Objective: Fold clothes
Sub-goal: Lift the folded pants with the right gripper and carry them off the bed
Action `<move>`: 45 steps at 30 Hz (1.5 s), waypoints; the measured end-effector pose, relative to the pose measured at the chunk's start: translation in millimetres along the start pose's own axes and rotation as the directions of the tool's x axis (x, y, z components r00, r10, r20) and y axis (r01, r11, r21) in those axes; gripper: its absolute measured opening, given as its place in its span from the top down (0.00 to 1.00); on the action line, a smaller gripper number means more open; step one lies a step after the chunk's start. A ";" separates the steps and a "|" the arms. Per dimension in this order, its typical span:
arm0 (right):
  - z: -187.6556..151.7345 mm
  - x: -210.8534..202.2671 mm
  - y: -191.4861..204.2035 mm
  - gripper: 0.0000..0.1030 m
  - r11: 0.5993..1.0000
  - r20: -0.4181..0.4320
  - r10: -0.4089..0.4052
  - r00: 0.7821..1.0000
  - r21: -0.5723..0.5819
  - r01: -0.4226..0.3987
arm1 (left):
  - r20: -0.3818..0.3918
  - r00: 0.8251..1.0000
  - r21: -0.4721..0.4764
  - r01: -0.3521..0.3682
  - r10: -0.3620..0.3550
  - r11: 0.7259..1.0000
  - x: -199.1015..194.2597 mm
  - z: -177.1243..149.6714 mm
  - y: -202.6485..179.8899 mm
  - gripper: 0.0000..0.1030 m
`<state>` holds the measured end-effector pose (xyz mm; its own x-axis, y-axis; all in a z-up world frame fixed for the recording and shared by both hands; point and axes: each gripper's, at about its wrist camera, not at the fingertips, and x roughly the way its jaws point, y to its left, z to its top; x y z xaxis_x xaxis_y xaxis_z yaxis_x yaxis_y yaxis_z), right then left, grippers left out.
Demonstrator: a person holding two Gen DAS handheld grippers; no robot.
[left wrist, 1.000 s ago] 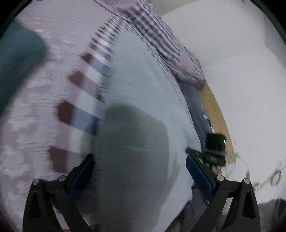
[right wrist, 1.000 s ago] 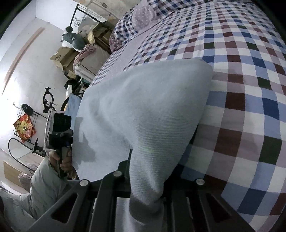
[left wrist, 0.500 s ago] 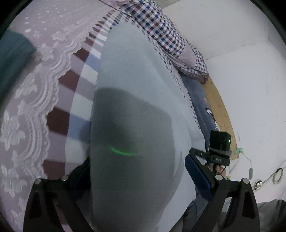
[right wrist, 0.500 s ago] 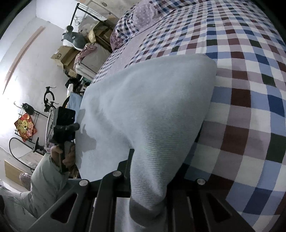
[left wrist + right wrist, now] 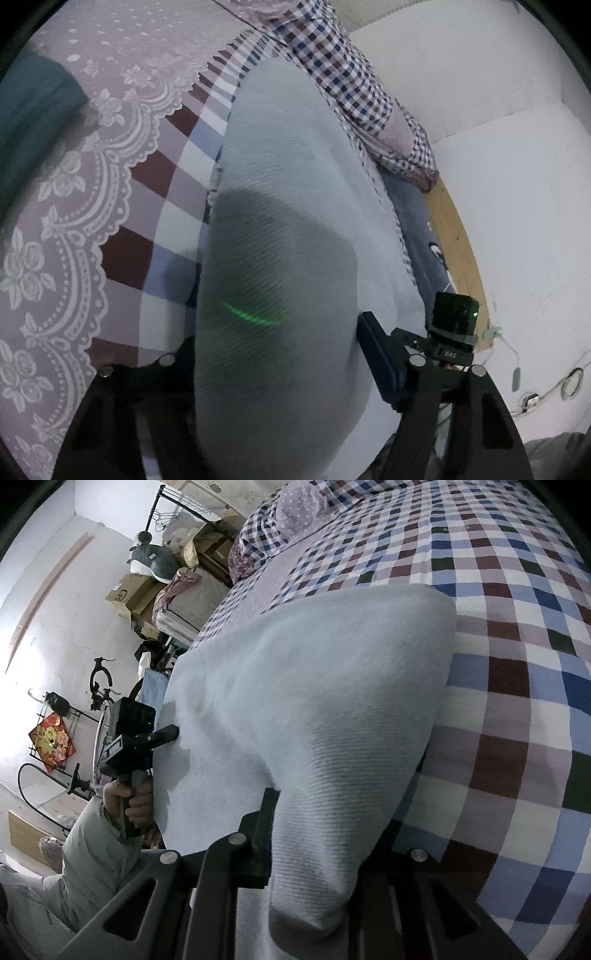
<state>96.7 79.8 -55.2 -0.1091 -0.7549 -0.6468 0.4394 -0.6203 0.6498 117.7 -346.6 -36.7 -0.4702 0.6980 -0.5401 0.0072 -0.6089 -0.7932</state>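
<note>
A pale blue knit garment (image 5: pixel 314 701) lies over the checked bedsheet (image 5: pixel 498 664), one end lifted. My right gripper (image 5: pixel 325 830) is shut on a bunched fold of it at the bottom of the right wrist view. In the left wrist view the same garment (image 5: pixel 288 221) bulges up between the jaws of my left gripper (image 5: pixel 275 332), which are closing. The blue pad (image 5: pixel 376 354) of the right-hand finger stands at the cloth's edge, and the other finger is hidden behind the fabric. Seen from the right wrist, the left gripper (image 5: pixel 162 738) sits at the garment's far edge.
A person's hand (image 5: pixel 129 801) and pale sleeve (image 5: pixel 92 849) hold the left gripper. A lace cover (image 5: pixel 74 221) lies on the checked sheet (image 5: pixel 162 206). A checked pillow (image 5: pixel 288 513) lies at the head. Boxes, a rack and a bicycle (image 5: pixel 99 686) crowd the wall.
The left gripper's jaws have drawn in around the garment, its right pad now at the cloth's edge. The right gripper keeps its hold in the same place.
</note>
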 end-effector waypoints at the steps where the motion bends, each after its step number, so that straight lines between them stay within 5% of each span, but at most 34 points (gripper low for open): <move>1: 0.6 0.0 0.8 0.82 1.000 0.000 -0.004 1.000 -0.004 0.004 | 0.002 1.000 0.005 -0.002 0.002 1.000 -0.5 -0.9 -3.0 0.35; 8: 3.9 4.5 7.4 0.84 0.999 0.008 -0.037 0.999 -0.025 0.037 | 0.018 0.999 -0.016 -0.027 0.027 1.000 5.2 -1.0 1.7 0.45; 15: 4.5 3.6 33.1 0.89 0.982 0.062 -0.149 0.987 -0.109 0.155 | 0.096 0.986 0.053 -0.143 0.137 0.988 -1.6 -10.3 -27.3 0.55; 28: -7.0 -12.1 146.1 0.91 0.939 0.218 -0.178 0.960 -0.253 0.231 | 0.244 0.956 0.056 -0.183 0.164 0.982 -61.9 -40.8 -56.0 0.62; 36: -2.1 20.9 234.4 0.91 0.944 0.257 -0.065 0.964 -0.298 0.143 | 0.332 0.911 0.086 -0.287 0.244 0.954 -167.9 -33.8 -72.0 0.62; 45: 22.6 114.2 344.7 0.91 0.940 0.265 0.028 0.964 -0.334 0.064 | 0.382 0.828 0.090 -0.475 0.410 0.875 -298.3 9.0 -37.5 0.62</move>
<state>215.5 -225.0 103.9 -0.3292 -0.8017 -0.4989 0.7039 -0.5606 0.4362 249.7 -535.4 156.7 -0.7235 0.1841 -0.6653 0.1504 -0.8986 -0.4121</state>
